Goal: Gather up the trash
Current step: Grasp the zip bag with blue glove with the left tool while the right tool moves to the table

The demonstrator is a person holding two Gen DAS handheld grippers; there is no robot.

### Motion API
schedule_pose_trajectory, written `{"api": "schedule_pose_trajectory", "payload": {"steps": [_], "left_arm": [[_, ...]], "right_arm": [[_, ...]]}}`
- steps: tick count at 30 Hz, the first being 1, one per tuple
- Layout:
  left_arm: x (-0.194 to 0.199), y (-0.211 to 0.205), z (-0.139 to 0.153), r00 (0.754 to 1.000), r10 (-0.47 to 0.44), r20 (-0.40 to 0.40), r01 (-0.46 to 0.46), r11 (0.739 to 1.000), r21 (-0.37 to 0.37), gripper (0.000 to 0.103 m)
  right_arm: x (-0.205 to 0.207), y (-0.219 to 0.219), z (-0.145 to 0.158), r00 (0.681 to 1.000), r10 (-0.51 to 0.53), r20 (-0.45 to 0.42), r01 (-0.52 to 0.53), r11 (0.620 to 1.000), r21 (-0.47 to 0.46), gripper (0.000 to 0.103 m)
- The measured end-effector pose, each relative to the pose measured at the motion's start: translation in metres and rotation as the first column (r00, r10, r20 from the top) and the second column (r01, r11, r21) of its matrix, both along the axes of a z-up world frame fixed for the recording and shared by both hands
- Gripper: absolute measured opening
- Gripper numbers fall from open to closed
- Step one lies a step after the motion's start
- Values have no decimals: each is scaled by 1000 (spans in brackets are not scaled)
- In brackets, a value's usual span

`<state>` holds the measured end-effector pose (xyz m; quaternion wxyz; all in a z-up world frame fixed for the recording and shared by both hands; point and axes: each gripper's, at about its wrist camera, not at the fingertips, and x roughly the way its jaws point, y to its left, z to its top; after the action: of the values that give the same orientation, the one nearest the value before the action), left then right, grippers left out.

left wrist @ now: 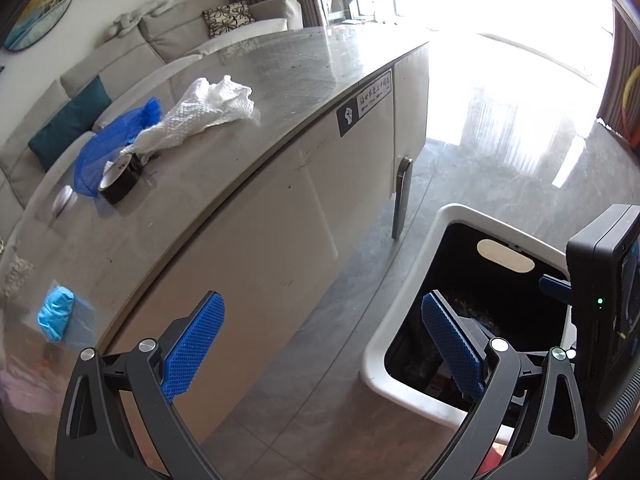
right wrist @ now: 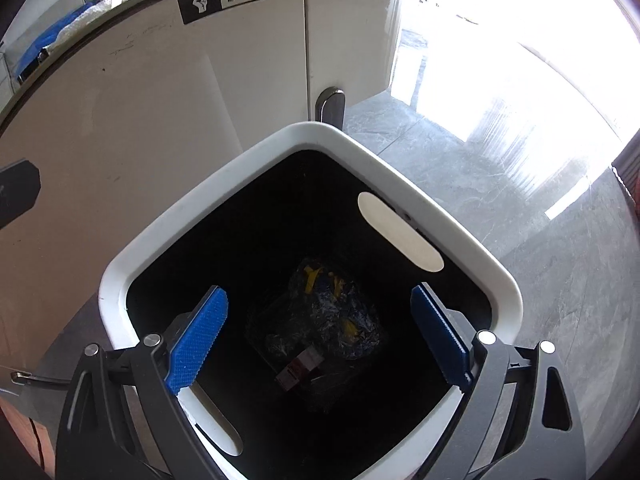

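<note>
A white trash bin [right wrist: 408, 184] with a dark inside stands on the floor by the cabinet. Crumpled dark wrappers [right wrist: 332, 312] lie at its bottom. My right gripper [right wrist: 320, 336] is open and empty, right above the bin's mouth. My left gripper [left wrist: 320, 344] is open and empty beside the cabinet front, left of the bin [left wrist: 384, 320]. On the grey countertop [left wrist: 288, 80] lie a crumpled white paper towel [left wrist: 208, 108], a blue net [left wrist: 108, 144], a black tape roll [left wrist: 120, 178] and a light-blue wad [left wrist: 56, 318].
The beige cabinet front [left wrist: 260, 240] with a metal handle [left wrist: 402, 196] rises left of the bin. The right gripper's body [left wrist: 604, 280] shows at the left wrist view's right edge. A sofa [left wrist: 140, 52] stands behind the counter. Glossy grey floor [left wrist: 500, 160] stretches to the right.
</note>
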<state>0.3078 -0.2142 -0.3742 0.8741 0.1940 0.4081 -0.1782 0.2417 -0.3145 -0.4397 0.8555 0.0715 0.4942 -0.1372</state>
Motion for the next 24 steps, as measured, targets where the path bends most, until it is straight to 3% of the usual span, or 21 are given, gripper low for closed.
{"api": "schedule_pose_trajectory", "payload": {"steps": [5,13,16,24], "left_arm": [[-2,16,23,998,33,56,-31,999,-44,99],[2,57,61,987,122,106,-108,986,-130,99],[5,75,68,980,160,122,-142,979,-143,99],[26,130,80,947,289,138,-263,948,-177,99]], "right_arm": [[-20,1,56,974,-24,227,40,997,-66,98],[-48,11,130,857,-7,515,91,986,-138,98],[-53,20,155,818,27,575,75,985,-153,98],[-35,63,192,765,134,630,-14,981,-193,98]]}}
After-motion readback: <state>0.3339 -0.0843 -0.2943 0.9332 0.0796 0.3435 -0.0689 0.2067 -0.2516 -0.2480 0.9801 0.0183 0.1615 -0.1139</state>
